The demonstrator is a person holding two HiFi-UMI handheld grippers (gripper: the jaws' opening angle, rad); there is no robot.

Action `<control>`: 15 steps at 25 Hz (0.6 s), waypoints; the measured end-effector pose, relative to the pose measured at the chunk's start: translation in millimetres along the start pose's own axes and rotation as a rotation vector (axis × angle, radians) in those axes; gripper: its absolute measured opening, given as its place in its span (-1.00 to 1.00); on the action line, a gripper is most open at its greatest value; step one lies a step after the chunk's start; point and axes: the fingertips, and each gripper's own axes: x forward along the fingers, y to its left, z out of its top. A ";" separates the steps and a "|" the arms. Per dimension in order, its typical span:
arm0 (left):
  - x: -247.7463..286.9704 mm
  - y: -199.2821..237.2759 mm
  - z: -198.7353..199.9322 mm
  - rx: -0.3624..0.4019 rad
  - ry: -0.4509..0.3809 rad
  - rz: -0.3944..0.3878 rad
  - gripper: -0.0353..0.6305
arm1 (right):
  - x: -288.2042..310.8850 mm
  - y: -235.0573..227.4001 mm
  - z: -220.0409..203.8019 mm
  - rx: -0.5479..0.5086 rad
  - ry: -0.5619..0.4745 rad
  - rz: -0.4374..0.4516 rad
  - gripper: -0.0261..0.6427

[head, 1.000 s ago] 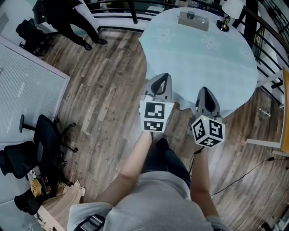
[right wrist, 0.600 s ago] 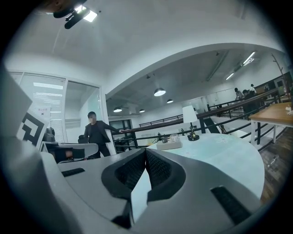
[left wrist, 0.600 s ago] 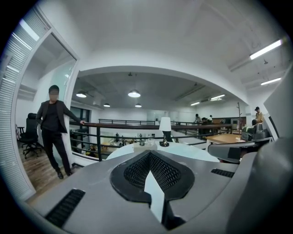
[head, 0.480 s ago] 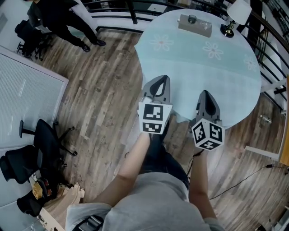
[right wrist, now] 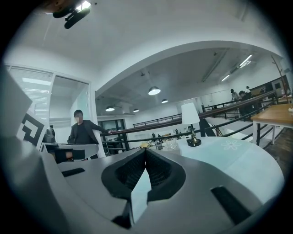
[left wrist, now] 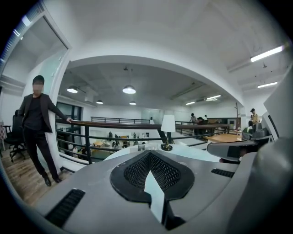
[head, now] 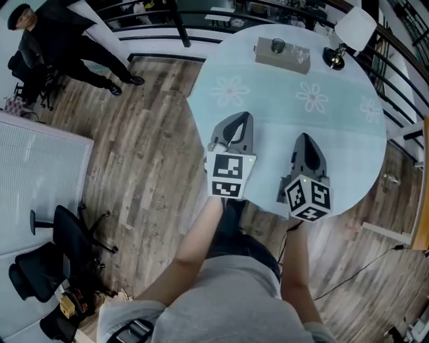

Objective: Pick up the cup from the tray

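A grey tray (head: 283, 55) lies at the far side of the round pale-blue table (head: 348, 141). On it stand a dark cup (head: 278, 46) and a clear glass (head: 301, 53); in the right gripper view the cup (right wrist: 158, 145) and the glass (right wrist: 170, 144) show small and far off. My left gripper (head: 234, 119) hovers over the table's near left part, jaws shut with nothing between them. My right gripper (head: 305, 139) hangs beside it over the near edge, also shut and holding nothing. Both are well short of the tray.
A table lamp (head: 345, 33) with a white shade stands right of the tray. A person in dark clothes (head: 47, 47) stands by the black railing (head: 167, 20) at the far left. Office chairs (head: 47, 261) sit on the wood floor at lower left.
The table and tray have come nearer and lower in the head view as the person steps forward. Both grippers now reach over the tabletop; they remain shut.
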 end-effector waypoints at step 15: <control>139.3 67.4 13.6 -0.019 0.034 -0.068 -0.87 | 154.1 -14.0 8.2 -0.031 0.069 -0.057 -0.90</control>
